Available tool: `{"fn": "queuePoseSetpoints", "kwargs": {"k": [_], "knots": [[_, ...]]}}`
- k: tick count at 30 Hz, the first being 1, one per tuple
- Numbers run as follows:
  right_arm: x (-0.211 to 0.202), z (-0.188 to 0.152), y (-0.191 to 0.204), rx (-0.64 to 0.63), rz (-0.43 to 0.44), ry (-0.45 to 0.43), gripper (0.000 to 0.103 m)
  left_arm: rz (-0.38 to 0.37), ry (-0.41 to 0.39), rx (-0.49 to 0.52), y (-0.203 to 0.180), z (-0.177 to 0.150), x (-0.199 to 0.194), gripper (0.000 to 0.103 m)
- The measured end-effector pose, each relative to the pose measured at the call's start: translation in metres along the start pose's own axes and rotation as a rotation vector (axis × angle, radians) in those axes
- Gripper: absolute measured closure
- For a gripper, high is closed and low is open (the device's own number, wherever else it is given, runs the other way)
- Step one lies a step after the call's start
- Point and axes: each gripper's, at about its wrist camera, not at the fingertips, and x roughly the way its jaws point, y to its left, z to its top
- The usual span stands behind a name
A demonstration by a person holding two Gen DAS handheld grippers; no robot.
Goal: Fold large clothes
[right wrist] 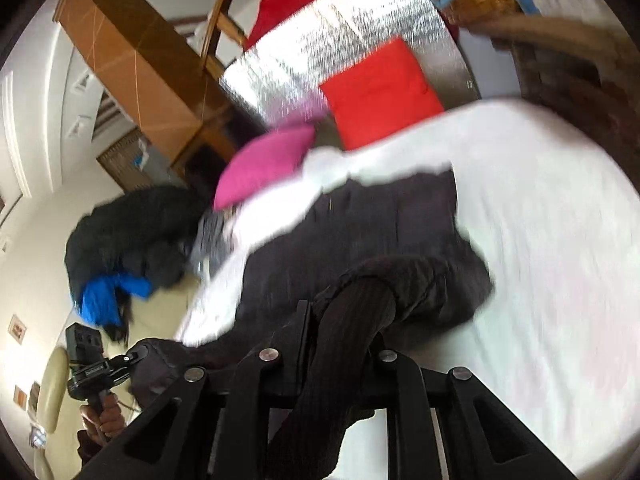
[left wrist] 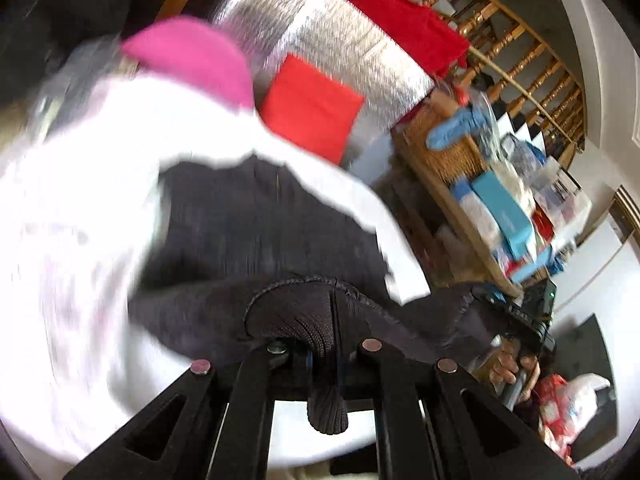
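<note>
A dark knitted garment (left wrist: 256, 220) lies partly spread on a white bed sheet (left wrist: 72, 240). My left gripper (left wrist: 320, 344) is shut on a ribbed edge of it, with a fold hanging down between the fingers. My right gripper (right wrist: 344, 344) is shut on another ribbed edge of the same garment (right wrist: 380, 216), lifted off the sheet (right wrist: 540, 240). The right gripper also shows in the left wrist view (left wrist: 516, 320), gripping the garment's corner. The left gripper shows in the right wrist view (right wrist: 132, 358). Both views are motion-blurred.
A pink cushion (left wrist: 192, 56) and a red cushion (left wrist: 312, 108) lie at the far side of the bed. A silver foil sheet (left wrist: 336, 40) and red cloth (left wrist: 400, 28) lie beyond. A cluttered shelf (left wrist: 500, 200) stands right. Dark and blue clothes (right wrist: 128, 252) pile left.
</note>
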Motion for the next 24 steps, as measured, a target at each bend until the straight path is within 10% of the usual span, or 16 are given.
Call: {"fn": "queuePoseSetpoints", "kwargs": {"k": [11,24], "knots": [[0.191,0.164,-0.051,0.116,-0.081,-0.059,0.086,0.085,-0.051,-0.105,0.084,0.174,0.150,0.095],[0.360,0.167,-0.165,0.413,-0.070,0.085,0.083,0.181,0.061,-0.267,0.200,0.185,0.304,0.091]]}}
